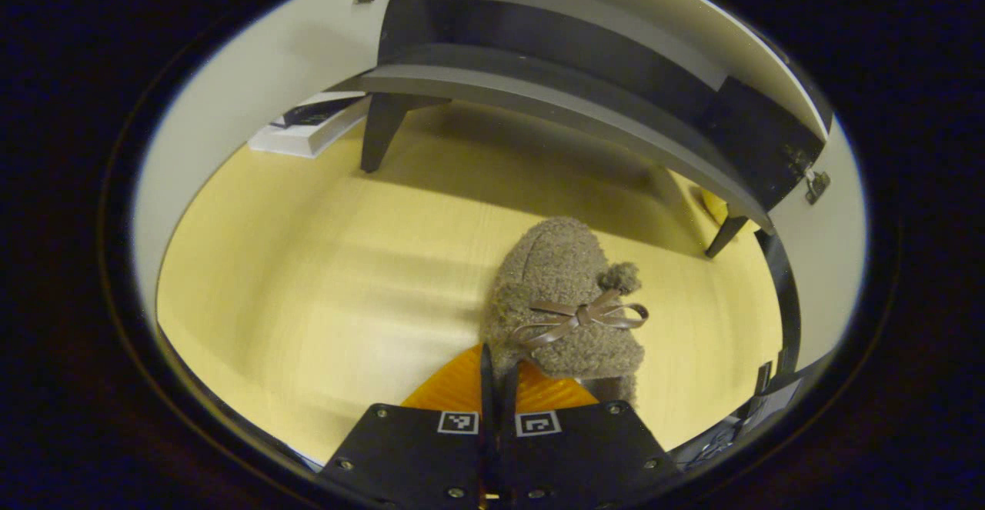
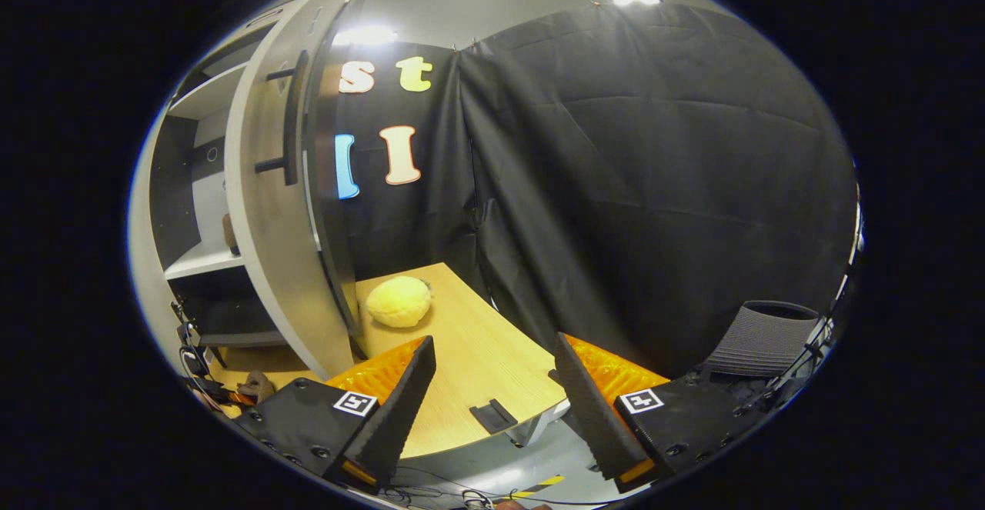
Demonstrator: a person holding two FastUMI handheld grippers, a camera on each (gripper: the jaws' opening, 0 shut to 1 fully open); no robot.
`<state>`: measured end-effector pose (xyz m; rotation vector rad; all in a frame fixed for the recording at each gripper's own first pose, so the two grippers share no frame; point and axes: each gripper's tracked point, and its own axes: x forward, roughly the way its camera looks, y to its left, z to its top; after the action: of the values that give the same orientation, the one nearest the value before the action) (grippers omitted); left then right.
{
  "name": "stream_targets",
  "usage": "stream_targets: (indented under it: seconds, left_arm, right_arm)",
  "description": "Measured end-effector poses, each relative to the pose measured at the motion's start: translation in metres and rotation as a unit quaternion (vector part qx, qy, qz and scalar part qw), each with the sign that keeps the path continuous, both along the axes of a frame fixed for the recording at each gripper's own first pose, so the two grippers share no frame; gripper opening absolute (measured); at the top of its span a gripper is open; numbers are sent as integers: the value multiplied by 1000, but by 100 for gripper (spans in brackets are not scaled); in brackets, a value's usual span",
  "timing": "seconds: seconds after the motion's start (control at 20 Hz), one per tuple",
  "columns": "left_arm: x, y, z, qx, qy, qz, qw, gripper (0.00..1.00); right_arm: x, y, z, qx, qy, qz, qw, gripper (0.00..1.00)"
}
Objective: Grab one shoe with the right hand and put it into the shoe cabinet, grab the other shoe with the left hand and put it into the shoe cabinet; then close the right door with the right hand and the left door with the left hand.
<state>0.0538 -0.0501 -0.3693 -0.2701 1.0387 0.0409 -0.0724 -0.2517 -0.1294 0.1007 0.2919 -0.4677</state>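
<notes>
A fuzzy brown shoe with a thin bow hangs just over the pale wooden floor, toe towards the shoe cabinet. My left gripper is shut on its heel rim. The cabinet's dark underside and legs stand above and ahead of it, with white doors swung open on both sides. In the right gripper view, my right gripper is open with nothing between its fingers, out beside the open right door with its dark handle. A brown shape, seemingly the other shoe, rests on a white shelf inside.
A white flat box lies on the floor by the cabinet's left leg. A yellow plush thing sits on the floor beyond the right door. A small dark clip lies near the platform's edge, and a grey chair stands at the right.
</notes>
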Motion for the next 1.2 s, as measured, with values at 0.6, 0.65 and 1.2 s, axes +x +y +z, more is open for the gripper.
stream_targets:
  seconds: [0.6, 0.65, 1.2]
  left_arm:
    - [18, 22, 27, 59, -67, 19, 996, 2]
    - [20, 24, 31, 60, -75, 21, 995, 2]
    - [43, 41, 58, 18, -178, 25, 984, 1]
  right_arm:
    - [65, -61, -26, 23, -32, 41, 998, 99]
    - [70, -60, -26, 25, -32, 45, 998, 99]
    - [109, -35, -11, 25, -37, 104, 994, 99]
